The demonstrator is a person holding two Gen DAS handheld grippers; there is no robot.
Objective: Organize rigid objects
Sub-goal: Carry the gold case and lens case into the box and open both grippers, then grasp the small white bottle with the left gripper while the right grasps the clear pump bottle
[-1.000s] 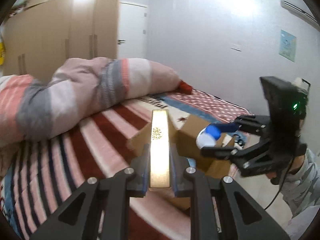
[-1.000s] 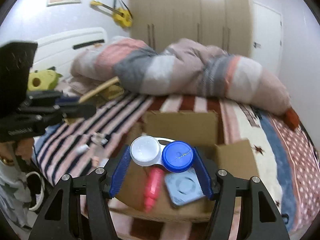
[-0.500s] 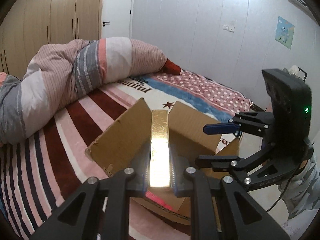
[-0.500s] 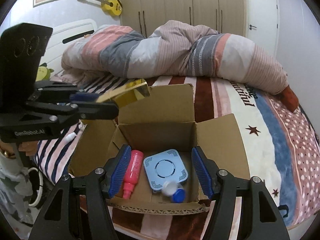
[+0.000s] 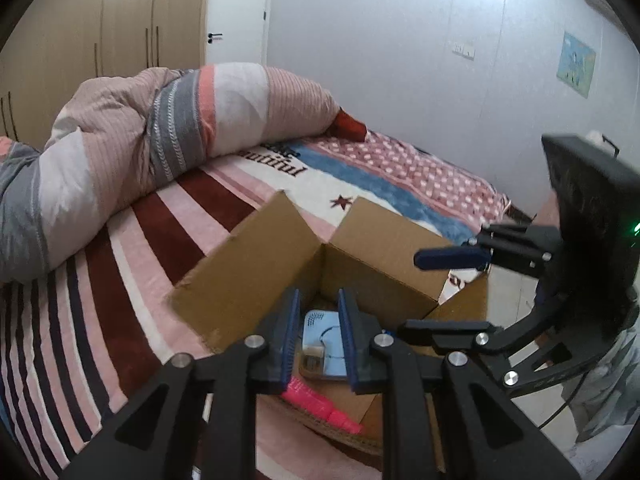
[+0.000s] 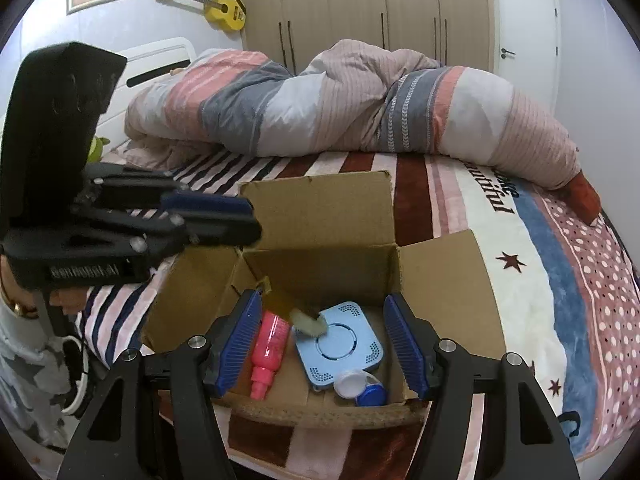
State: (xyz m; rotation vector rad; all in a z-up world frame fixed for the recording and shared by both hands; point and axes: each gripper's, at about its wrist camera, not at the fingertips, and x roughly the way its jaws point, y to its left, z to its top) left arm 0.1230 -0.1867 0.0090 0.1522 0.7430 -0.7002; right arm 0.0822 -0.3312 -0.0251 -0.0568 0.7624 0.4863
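We hold the left gripper (image 5: 318,334) and right gripper (image 6: 326,342) above the cardboard box (image 6: 440,276) at the bed's (image 6: 532,280) foot edge, jaws apart, empty. The gold box (image 6: 294,310) lies inside, tilted onto the blue device (image 6: 344,346).

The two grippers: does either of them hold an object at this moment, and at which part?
Nothing is held. The left gripper and the right gripper are both open and bare above the cardboard box.
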